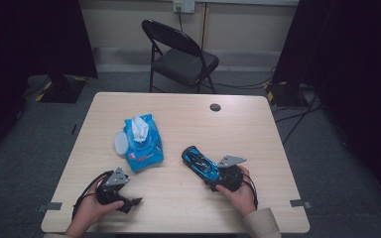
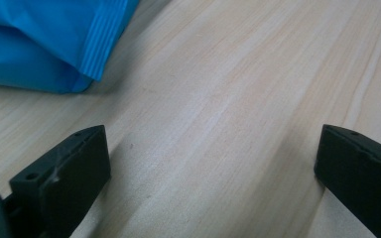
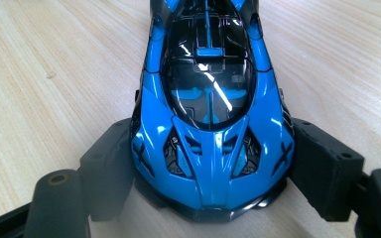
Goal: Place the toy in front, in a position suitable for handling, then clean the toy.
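Observation:
A blue and black toy sports car point(image 1: 200, 163) point(image 3: 211, 124) stands on the light wooden table point(image 1: 238, 129), right of centre near the front. My right gripper point(image 1: 212, 173) point(image 3: 211, 163) holds the car's end, one black jaw pressed against each flank. My left gripper point(image 1: 131, 203) point(image 2: 211, 163) rests low over the table at the front left. Its jaws stand wide apart with only bare wood between them. A blue pack of wet wipes point(image 1: 143, 144) point(image 2: 44, 44) lies just beyond it, its lid flipped open and a white wipe sticking up.
A black folding chair point(image 1: 178, 54) stands behind the table's far edge. A small black round cap point(image 1: 215, 107) is set in the tabletop near the back. Dark curtains and cables flank the room.

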Available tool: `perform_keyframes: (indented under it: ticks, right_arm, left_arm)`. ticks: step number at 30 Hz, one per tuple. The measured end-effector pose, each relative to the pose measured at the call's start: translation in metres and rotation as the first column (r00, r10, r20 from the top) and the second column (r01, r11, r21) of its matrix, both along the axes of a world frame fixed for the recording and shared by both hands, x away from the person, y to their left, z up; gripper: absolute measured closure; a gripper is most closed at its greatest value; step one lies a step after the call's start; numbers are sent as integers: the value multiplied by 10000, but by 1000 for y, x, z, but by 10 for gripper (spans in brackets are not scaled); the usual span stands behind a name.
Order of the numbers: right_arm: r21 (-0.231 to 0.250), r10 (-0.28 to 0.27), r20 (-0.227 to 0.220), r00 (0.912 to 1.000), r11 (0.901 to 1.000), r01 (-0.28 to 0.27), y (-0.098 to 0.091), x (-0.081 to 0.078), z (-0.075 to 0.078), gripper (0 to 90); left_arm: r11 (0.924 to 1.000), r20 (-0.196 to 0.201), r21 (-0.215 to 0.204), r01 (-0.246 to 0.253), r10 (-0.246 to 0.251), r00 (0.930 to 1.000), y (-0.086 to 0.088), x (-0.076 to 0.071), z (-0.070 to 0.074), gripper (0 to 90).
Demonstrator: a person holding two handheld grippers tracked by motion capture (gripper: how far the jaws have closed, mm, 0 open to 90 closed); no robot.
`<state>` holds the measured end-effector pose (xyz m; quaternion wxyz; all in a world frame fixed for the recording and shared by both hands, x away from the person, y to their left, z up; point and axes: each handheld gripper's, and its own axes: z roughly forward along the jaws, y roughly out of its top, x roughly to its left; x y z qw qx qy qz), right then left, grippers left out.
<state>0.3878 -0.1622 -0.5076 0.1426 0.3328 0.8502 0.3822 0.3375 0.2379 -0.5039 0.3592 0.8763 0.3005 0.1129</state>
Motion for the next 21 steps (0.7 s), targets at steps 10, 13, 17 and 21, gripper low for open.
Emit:
perform_keyframes:
  ticks: [10, 13, 17, 21]
  right_arm:
    - [11, 0, -8, 10000, 10000, 0, 0, 0, 0, 249]
    - [12, 8, -10, 10000, 10000, -8, 0, 0, 0, 249]
    - [15, 26, 4, 10000, 10000, -26, 0, 0, 0, 249]
    - [13, 36, 5, 10000, 10000, -36, 0, 0, 0, 249]
  left_arm:
    - [9938, -508, -835, -738, 697, 9963, 13, 14, 22, 175]
    - [9932, -548, -782, -863, 821, 9951, 14, 19, 26, 160]
    - [9941, -407, -641, -874, 849, 9956, 13, 28, 33, 160]
    - [9909, -349, -824, -1069, 1043, 9939, 15, 38, 45, 160]
